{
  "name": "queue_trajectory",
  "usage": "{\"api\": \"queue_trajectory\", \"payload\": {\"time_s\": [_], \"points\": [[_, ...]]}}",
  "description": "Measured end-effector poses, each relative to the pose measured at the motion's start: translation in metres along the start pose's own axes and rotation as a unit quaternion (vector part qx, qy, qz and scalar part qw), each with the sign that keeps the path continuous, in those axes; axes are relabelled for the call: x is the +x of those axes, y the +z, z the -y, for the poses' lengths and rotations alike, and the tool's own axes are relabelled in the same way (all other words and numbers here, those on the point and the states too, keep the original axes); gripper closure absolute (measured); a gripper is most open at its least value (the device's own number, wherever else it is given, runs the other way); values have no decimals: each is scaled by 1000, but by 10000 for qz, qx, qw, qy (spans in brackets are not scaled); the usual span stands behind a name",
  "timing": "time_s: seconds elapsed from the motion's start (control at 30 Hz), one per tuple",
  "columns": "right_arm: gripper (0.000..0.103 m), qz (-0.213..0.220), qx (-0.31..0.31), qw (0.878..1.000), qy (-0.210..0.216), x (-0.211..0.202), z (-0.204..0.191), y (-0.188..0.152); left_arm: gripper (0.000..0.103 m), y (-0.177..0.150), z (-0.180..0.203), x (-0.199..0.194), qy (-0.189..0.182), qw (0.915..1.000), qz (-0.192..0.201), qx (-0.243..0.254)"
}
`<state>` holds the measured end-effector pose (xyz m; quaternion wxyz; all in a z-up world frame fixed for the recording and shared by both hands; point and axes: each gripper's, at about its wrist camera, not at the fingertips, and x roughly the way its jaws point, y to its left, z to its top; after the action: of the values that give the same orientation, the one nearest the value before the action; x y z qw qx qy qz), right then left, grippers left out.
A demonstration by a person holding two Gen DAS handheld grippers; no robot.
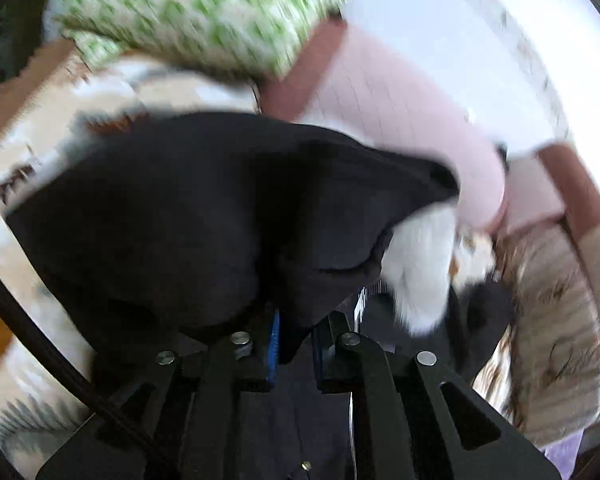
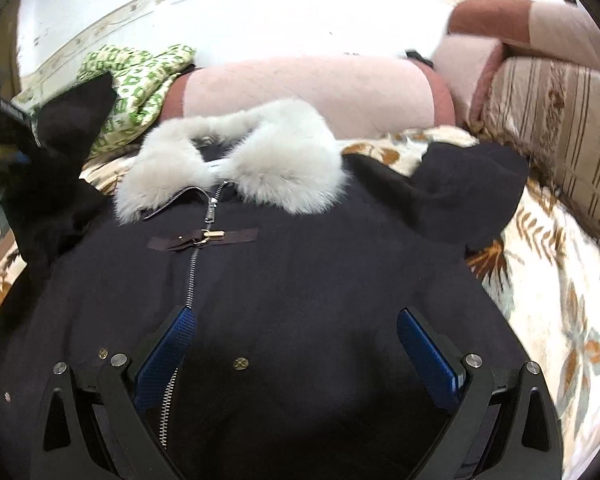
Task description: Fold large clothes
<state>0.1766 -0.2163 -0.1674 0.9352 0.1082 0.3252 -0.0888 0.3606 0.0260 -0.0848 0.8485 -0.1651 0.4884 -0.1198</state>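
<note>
A dark navy coat (image 2: pixel 300 280) with a white fur collar (image 2: pixel 260 168) and a zip lies front up on the patterned bed cover (image 2: pixel 560 300). My right gripper (image 2: pixel 296 340) is open just above the coat's chest, its blue pads either side of bare fabric. My left gripper (image 1: pixel 296 344) is shut on the coat's left sleeve (image 1: pixel 204 208) and holds it lifted; it shows at the left edge of the right wrist view (image 2: pixel 4 132). The sleeve (image 2: pixel 72 120) hangs raised there. The fur collar shows in the left wrist view (image 1: pixel 420 272).
A pink cushion with brown ends (image 2: pixel 308 92) lies behind the collar. A green patterned cloth (image 2: pixel 140 80) sits at the back left. A striped cushion (image 2: pixel 552 128) stands on the right. A white wall is behind the bed.
</note>
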Motion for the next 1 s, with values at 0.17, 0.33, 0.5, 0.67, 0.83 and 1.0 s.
{"api": "queue_trajectory", "payload": {"time_s": [0.17, 0.33, 0.5, 0.67, 0.83, 1.0], "points": [[1, -154, 207, 9996, 93, 5, 7, 0, 70, -38, 17, 33, 85, 9980, -553, 288], [1, -283, 235, 9991, 230, 10, 7, -3, 26, -70, 14, -6, -560, 9981, -102, 235], [1, -441, 284, 9973, 515, 19, 5, -11, 22, -96, -12, -49, 37, 9953, 792, 556], [1, -322, 555, 9928, 1010, 6, 2, 6, 22, -99, -52, -64, 992, 9816, 1474, 706], [1, -659, 652, 9846, 1485, 29, -29, 43, 22, -82, -73, -73, 1490, 9719, 1758, 487], [17, -1383, 544, 9809, 1255, 101, -64, 56, 22, -65, -99, -75, 1433, 9752, 1689, 0]]}}
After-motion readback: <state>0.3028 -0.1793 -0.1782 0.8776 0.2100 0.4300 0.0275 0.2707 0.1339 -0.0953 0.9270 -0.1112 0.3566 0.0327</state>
